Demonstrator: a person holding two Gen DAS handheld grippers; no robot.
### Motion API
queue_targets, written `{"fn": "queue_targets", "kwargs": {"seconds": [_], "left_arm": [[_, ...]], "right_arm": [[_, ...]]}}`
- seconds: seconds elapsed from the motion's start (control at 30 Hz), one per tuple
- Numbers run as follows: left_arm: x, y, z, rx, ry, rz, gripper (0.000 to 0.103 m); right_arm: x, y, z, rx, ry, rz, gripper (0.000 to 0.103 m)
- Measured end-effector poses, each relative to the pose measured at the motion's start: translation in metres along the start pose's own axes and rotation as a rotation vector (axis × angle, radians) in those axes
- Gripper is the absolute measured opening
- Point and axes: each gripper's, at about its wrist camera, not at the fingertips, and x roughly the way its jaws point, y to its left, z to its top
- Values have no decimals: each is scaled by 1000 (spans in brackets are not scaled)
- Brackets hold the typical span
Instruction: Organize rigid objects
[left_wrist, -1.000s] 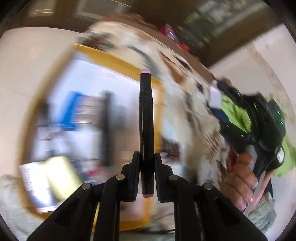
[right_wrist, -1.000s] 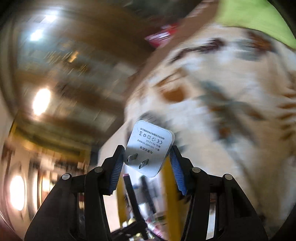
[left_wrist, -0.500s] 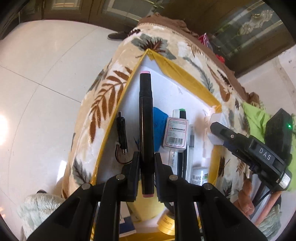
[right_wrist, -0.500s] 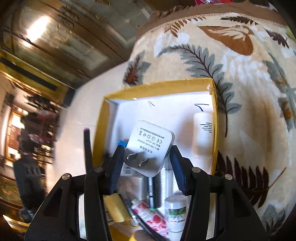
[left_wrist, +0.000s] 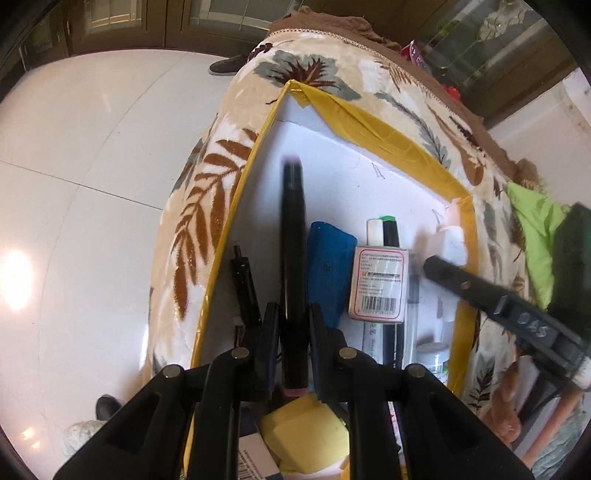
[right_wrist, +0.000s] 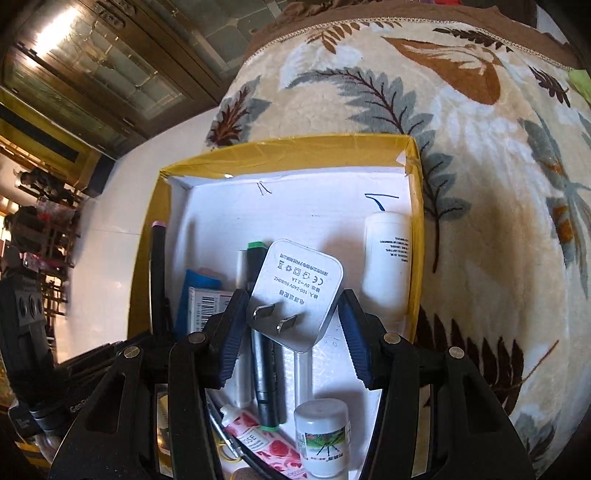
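My left gripper is shut on a black marker with pink end caps, held lengthwise over the left part of a white box with a yellow rim. My right gripper is shut on a white plug adapter, prongs facing the camera, above the same box. In the left wrist view the right gripper reaches in from the right edge. The marker and the left gripper show at the left of the right wrist view.
Inside the box lie a blue case, a small labelled carton, a green-capped marker, a white tube, a small white bottle and a yellow block. A leaf-patterned blanket covers the surface; white floor lies left.
Both grippers swung down over the box from a blurred sweep and have nearly settled. The box now fills more of each view. Both grips are unchanged.
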Motion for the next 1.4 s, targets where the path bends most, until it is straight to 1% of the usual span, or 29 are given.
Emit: {"fn": "queue_targets", "kwargs": {"seconds": [0.07, 0.1, 0.13, 0.17, 0.2, 0.23, 0.27, 0.3, 0.33, 0.43, 0.47, 0.53, 0.63, 0.67, 0.73, 0.87, 0.97, 1.0, 1.07, 1.1, 1.17, 1.4], "left_arm": [[0, 3, -2, -2, -12, -12, 16], [0, 4, -4, -2, -17, -18, 20], [0, 5, -5, -3, -16, -21, 27], [-1, 6, -9, 1, -21, -40, 32], [-5, 6, -13, 10, -40, -43, 35], [-8, 4, -16, 17, -60, -35, 46], [-13, 0, -23, 31, -93, -14, 61], [-18, -4, -29, 46, -120, -1, 64], [-23, -8, -35, 62, -143, 5, 66], [-38, -21, -59, 86, -249, 94, 74], [-44, -27, -70, 100, -300, 143, 74], [-47, -34, -84, 133, -330, 202, 74], [-51, -40, -101, 156, -371, 295, 74], [-54, -41, -109, 166, -393, 338, 74], [-64, -41, -122, 171, -432, 382, 75], [-84, -29, -145, 136, -460, 348, 75], [-92, -25, -162, 150, -497, 361, 75], [-93, -24, -166, 149, -502, 358, 75], [-93, -22, -168, 140, -501, 347, 76], [-93, -21, -167, 136, -494, 340, 76], [-92, -22, -166, 134, -493, 326, 76], [-88, -23, -168, 129, -480, 323, 78]], "right_arm": [[5, -2, 0, 9, 14, -3, 51], [5, -2, 1, 13, 10, 4, 51], [5, -2, 1, 18, 12, 8, 51], [6, -3, 1, 23, 14, 15, 51], [6, -2, 1, 26, 11, 20, 51], [4, -3, 1, 31, -4, 22, 51], [0, -2, 1, 36, -29, 30, 51], [-7, -2, 1, 36, -63, 58, 51], [-11, 0, 0, 34, -77, 73, 53], [-29, 5, -8, 30, -148, 94, 53], [-34, 6, -12, 32, -167, 104, 53], [-41, 8, -24, 43, -184, 141, 53], [-46, 11, -50, 54, -161, 192, 53], [-48, 14, -61, 46, -149, 196, 54], [-54, 20, -82, 28, -137, 163, 53], [-72, 30, -121, -2, -146, 117, 54], [-85, 40, -148, -43, -153, 51, 54], [-87, 43, -159, -51, -142, 34, 53], [-87, 49, -171, -71, -125, 9, 53], [-87, 53, -175, -89, -124, -19, 53], [-88, 62, -178, -135, -142, -74, 54], [-81, 67, -173, -165, -137, -81, 54]]}}
